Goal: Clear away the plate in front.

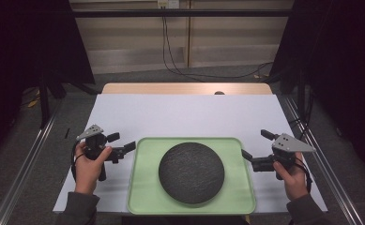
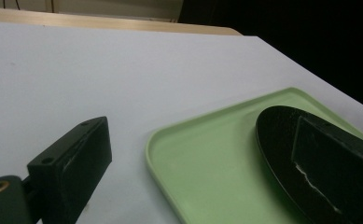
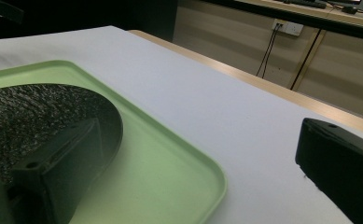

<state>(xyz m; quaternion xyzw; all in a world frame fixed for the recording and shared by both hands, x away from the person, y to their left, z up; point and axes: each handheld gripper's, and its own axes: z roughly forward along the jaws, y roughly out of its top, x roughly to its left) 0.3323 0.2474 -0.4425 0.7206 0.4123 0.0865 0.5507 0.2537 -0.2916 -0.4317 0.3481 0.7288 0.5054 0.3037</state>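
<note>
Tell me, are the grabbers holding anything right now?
No, nothing is held. The left gripper and right gripper both have open jaws, one at each side of the green tray with the dark round plate.

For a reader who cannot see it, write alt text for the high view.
A dark round plate lies in a pale green tray on a white table. Beside the tray, the left gripper and right gripper are held with open jaws, touching nothing.
</note>
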